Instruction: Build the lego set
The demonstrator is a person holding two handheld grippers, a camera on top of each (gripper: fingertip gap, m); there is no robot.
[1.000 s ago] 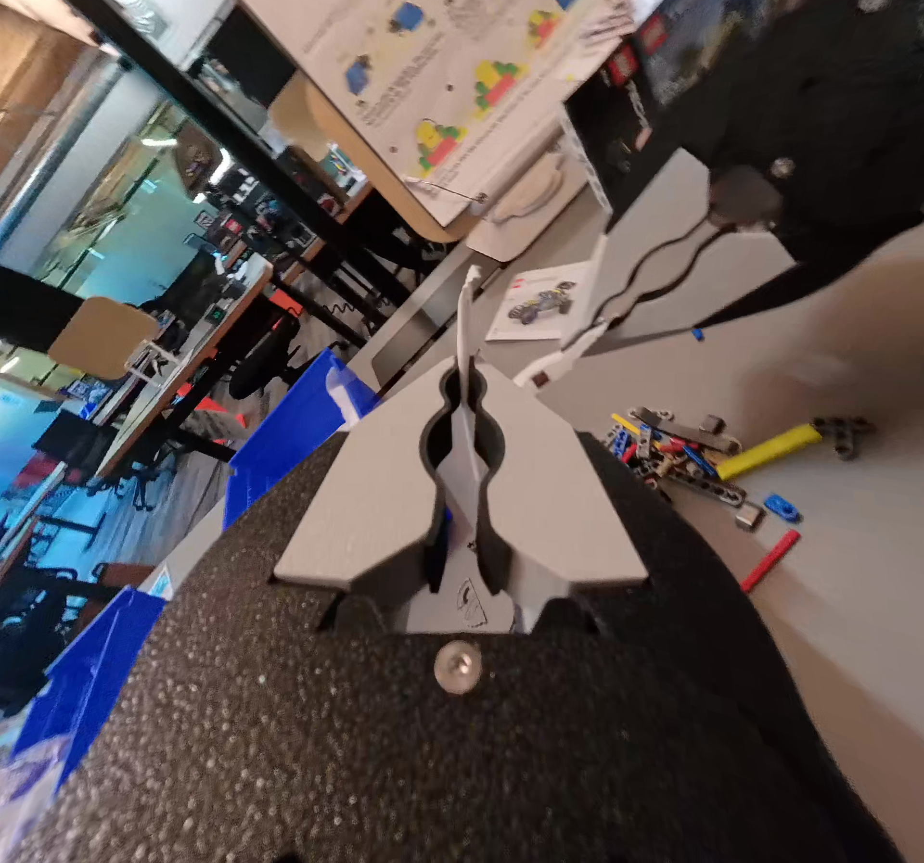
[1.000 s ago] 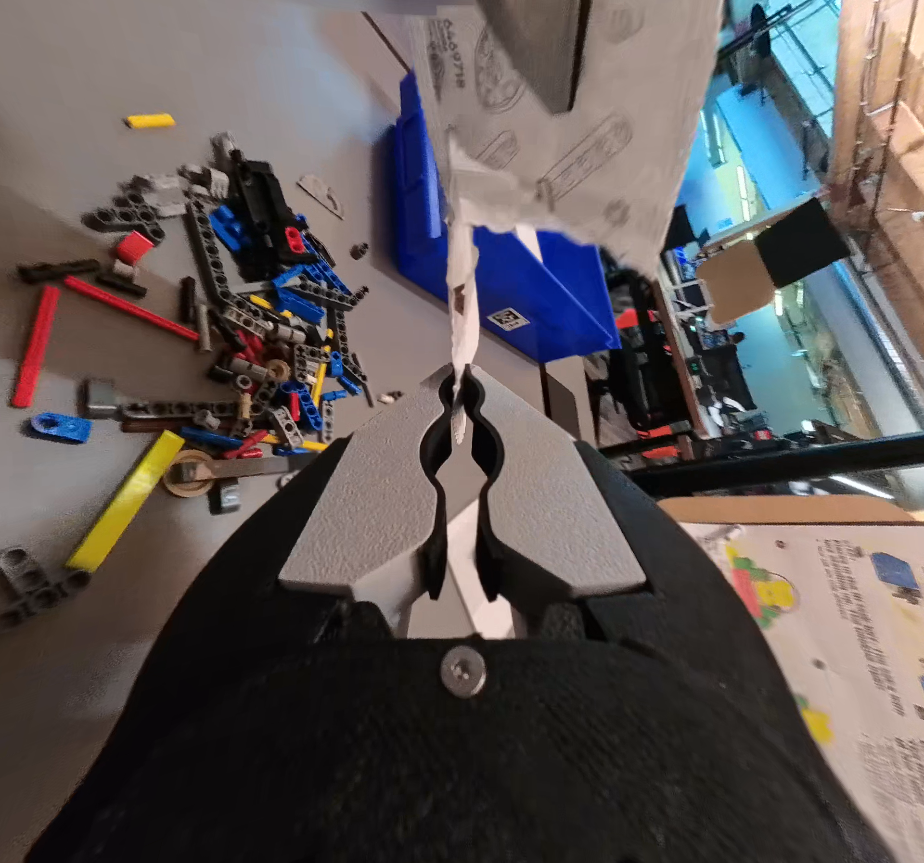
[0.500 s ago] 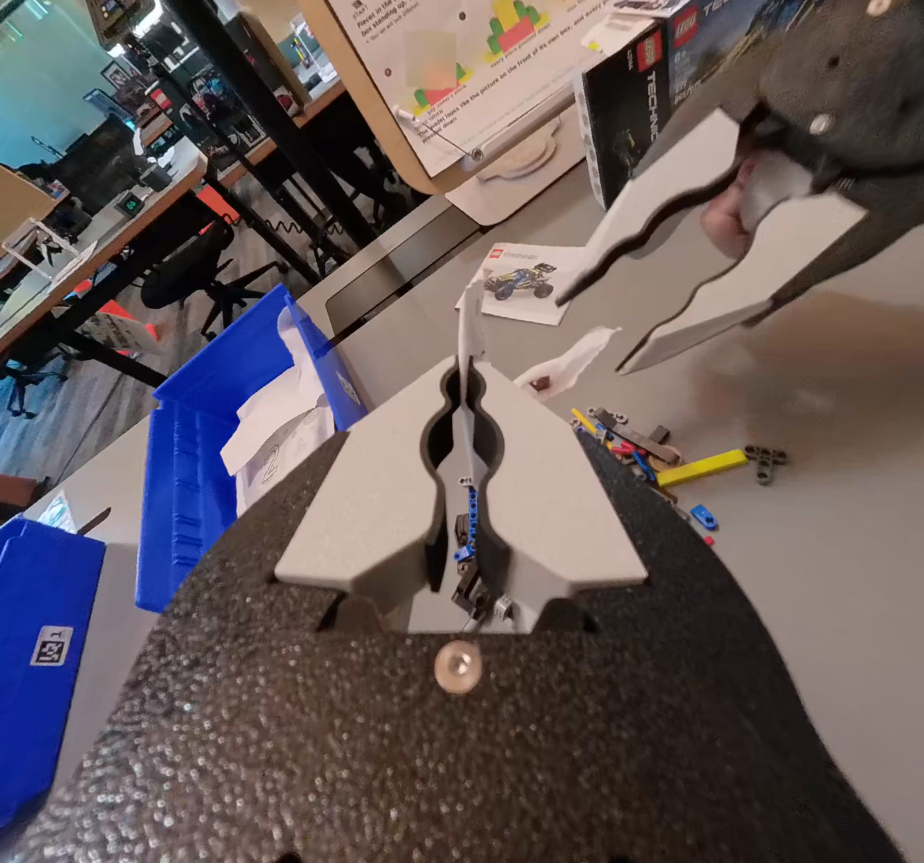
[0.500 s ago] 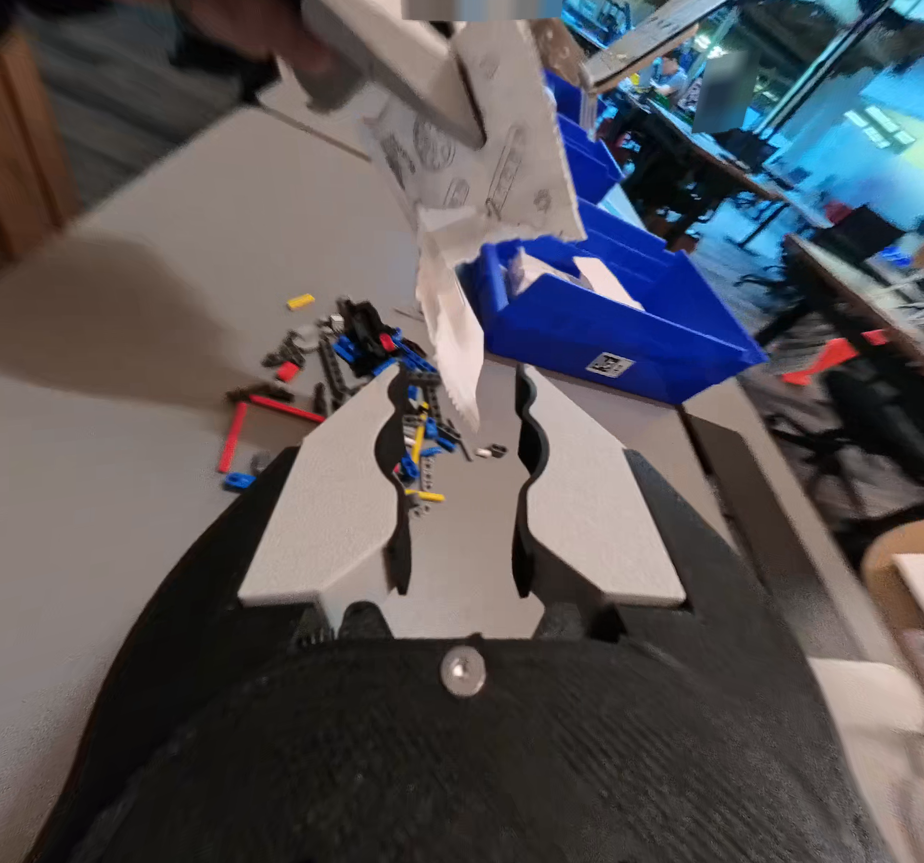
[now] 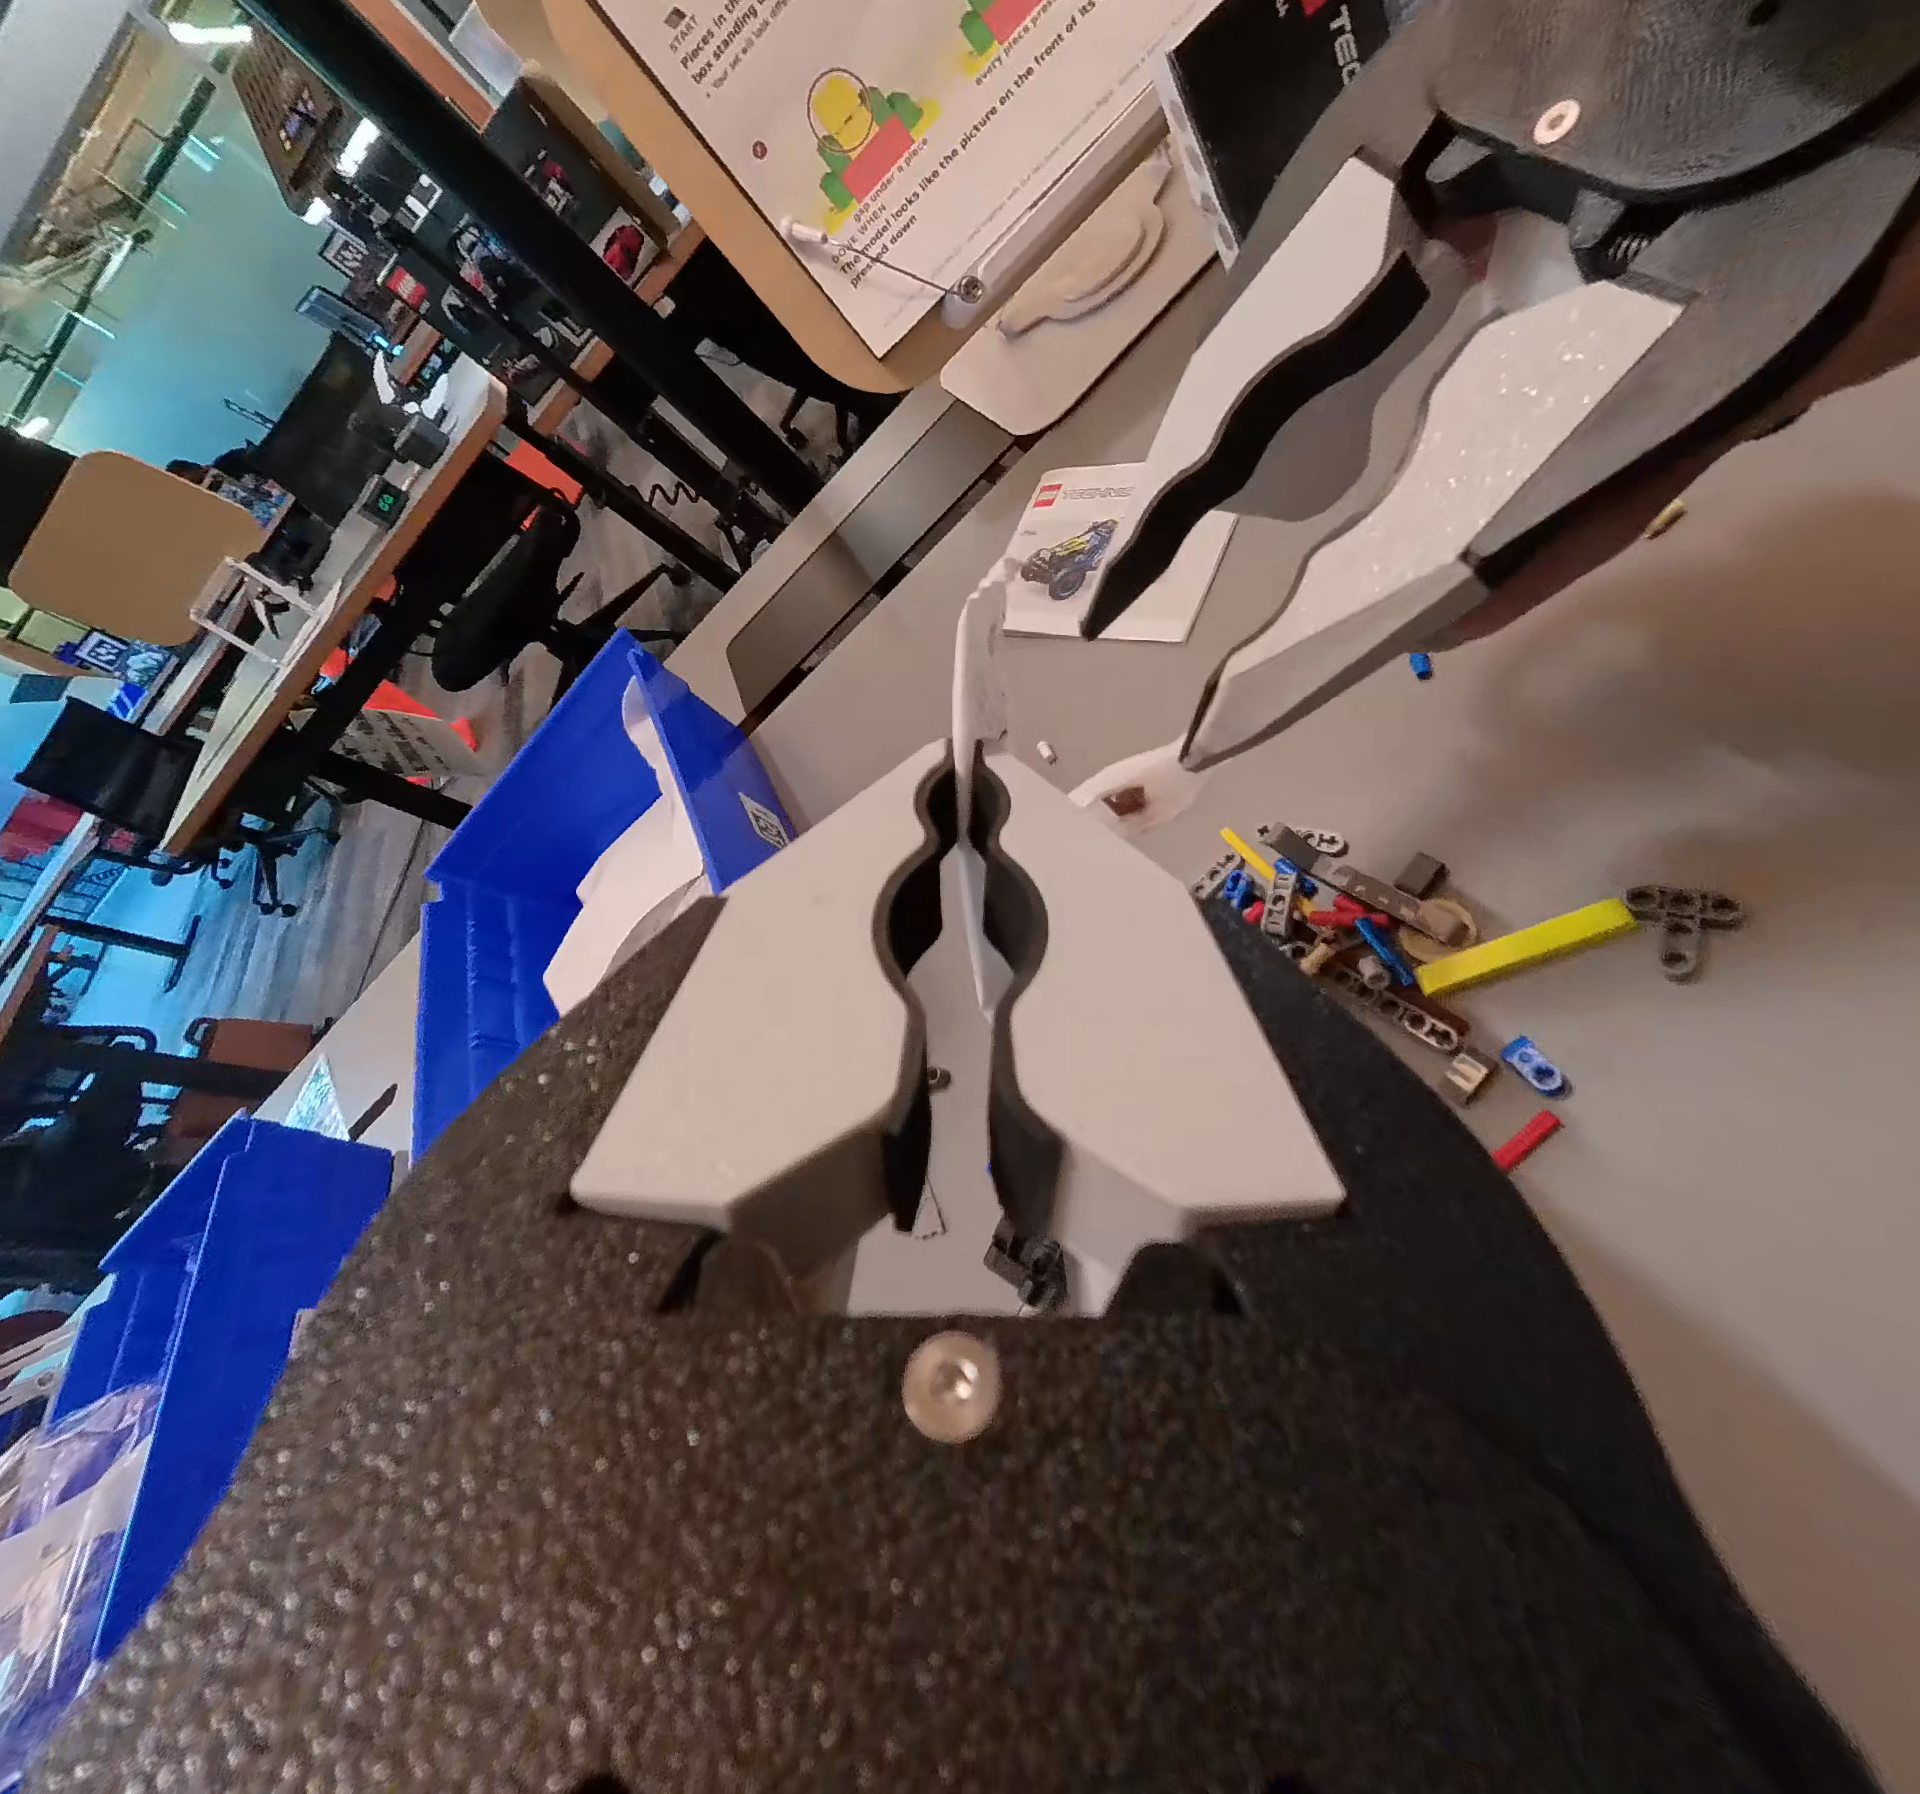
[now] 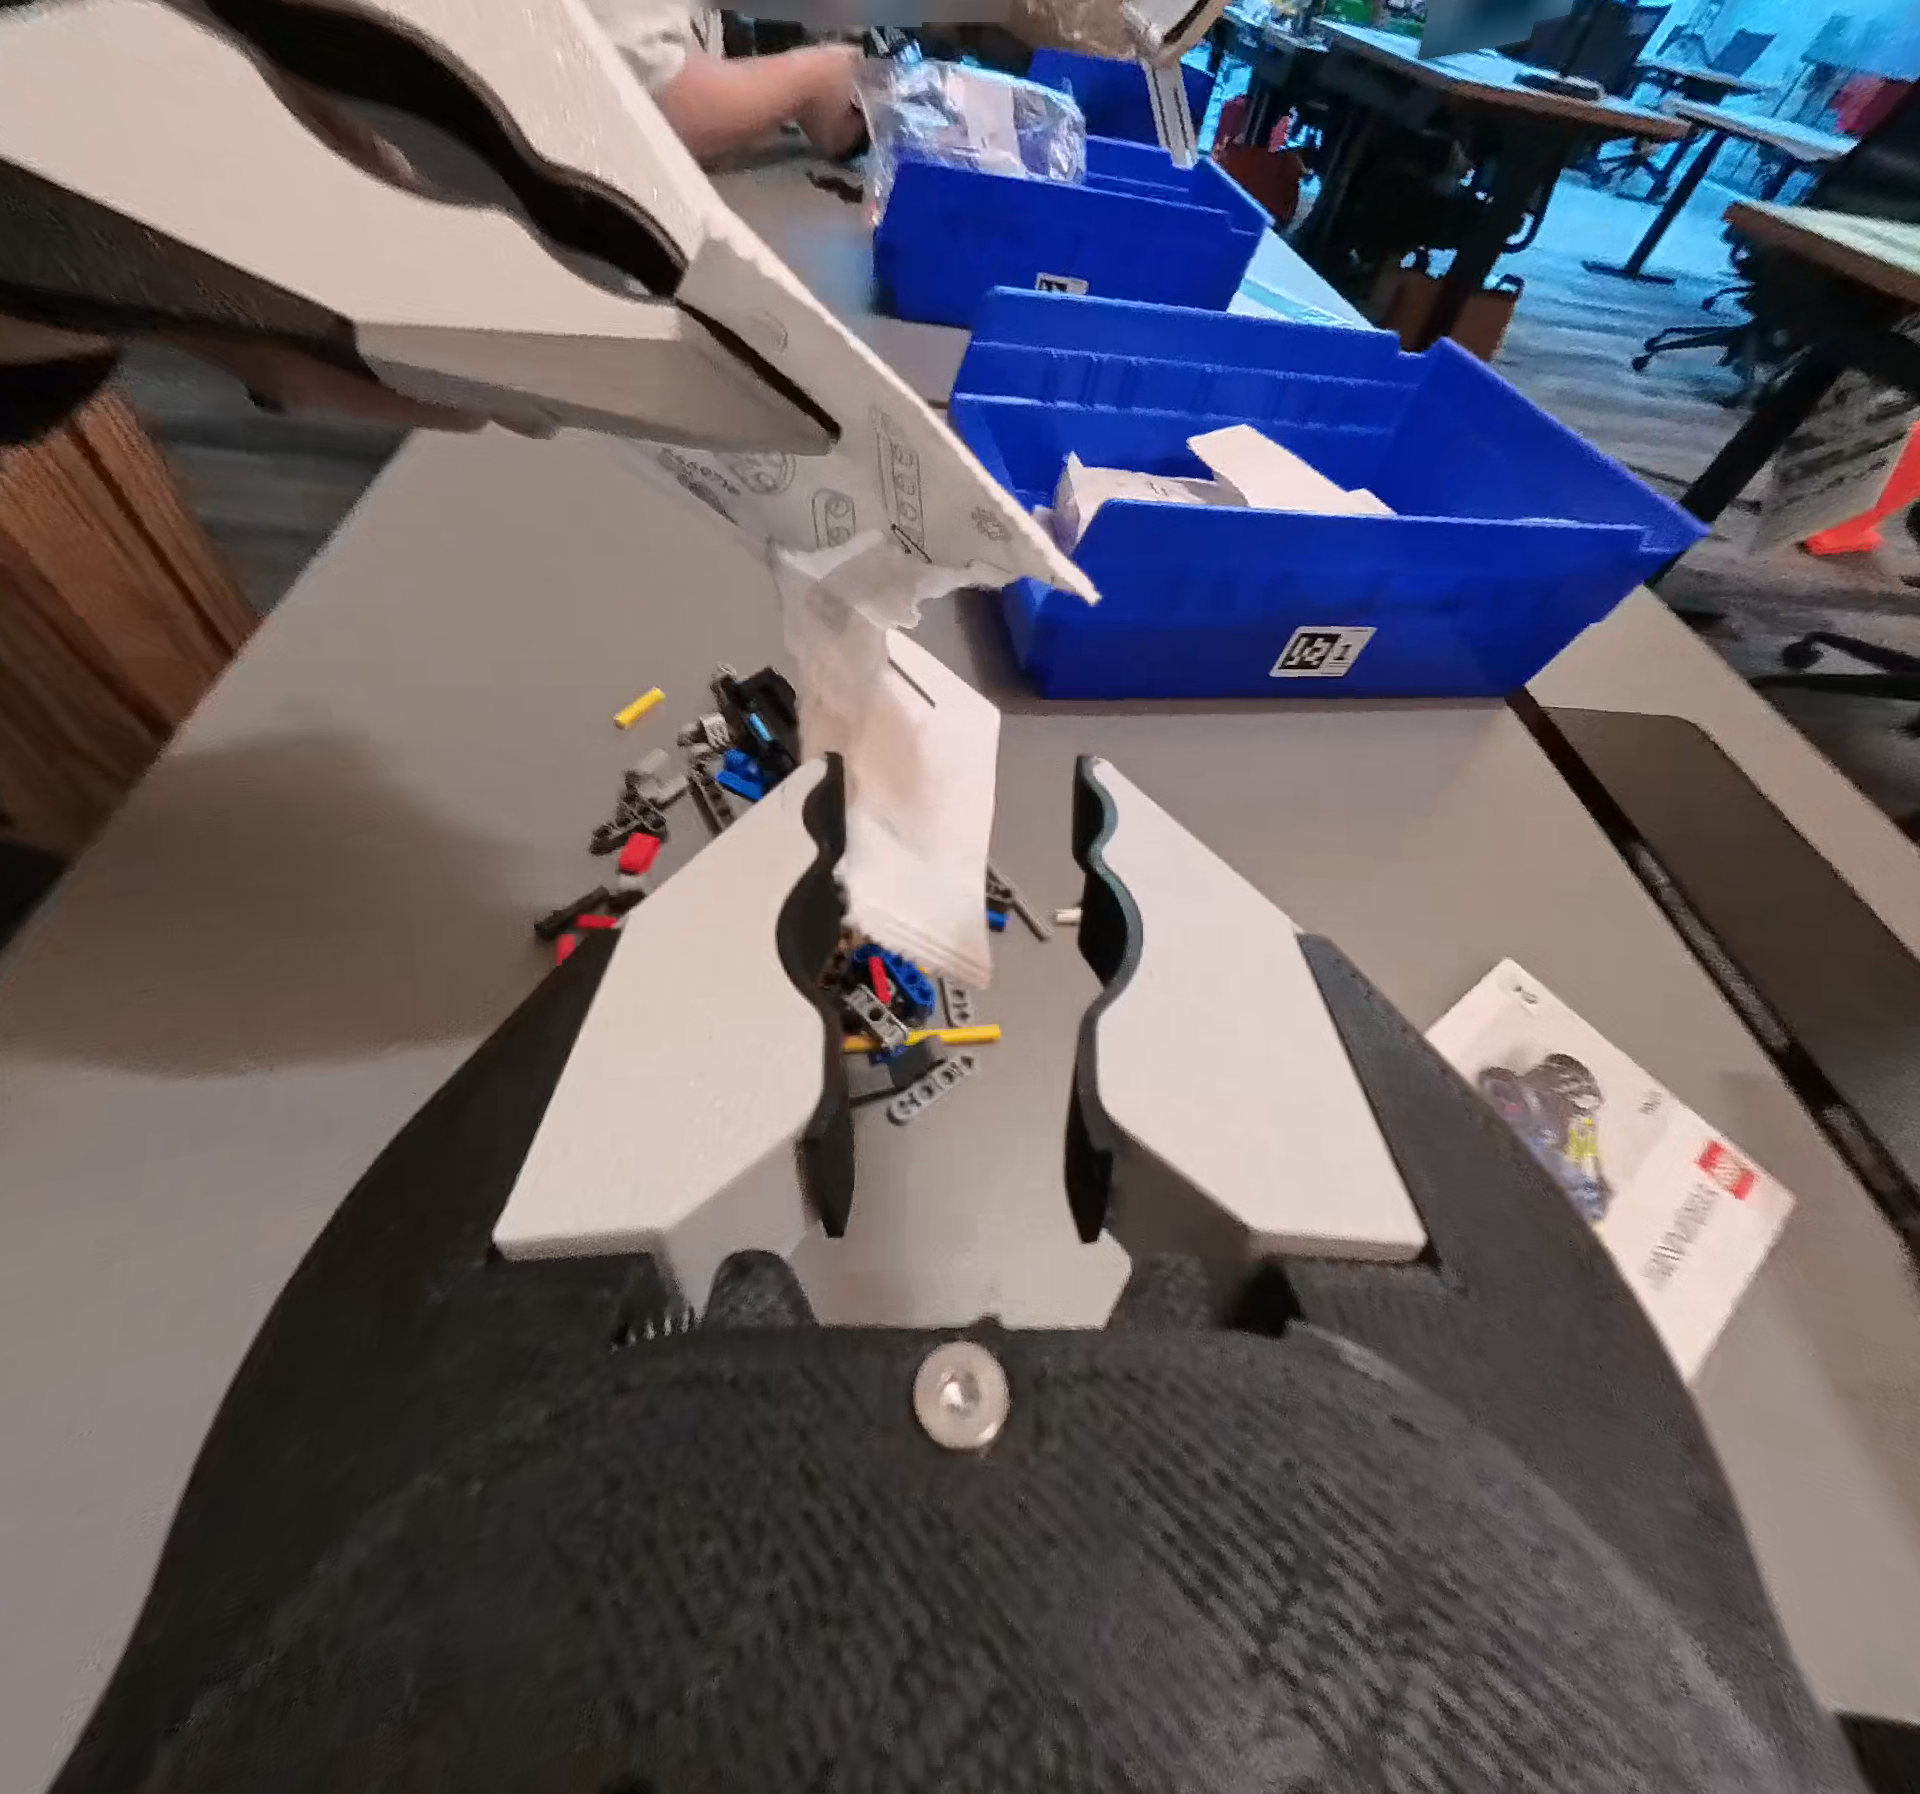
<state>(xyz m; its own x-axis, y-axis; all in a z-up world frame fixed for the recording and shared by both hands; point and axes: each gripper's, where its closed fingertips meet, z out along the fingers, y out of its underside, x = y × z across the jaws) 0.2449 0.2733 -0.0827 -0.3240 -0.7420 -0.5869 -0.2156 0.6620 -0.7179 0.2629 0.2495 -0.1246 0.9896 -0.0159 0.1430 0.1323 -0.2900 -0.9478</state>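
Our left gripper (image 5: 961,778) is clamped on the torn paper bag (image 6: 914,809), light, limp, easily ripped; we'd pinch its printed upper edge. Our right gripper (image 6: 956,788) gapes wide, holding nothing. Loose pieces (image 6: 894,996) lie on the desk (image 6: 1299,809) below.

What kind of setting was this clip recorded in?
Probably a shared office or lab workspace, not a home. Long desks with office chairs stretch behind a grey table, blue storage bins line it, and an instruction board stands beside loose lego pieces.
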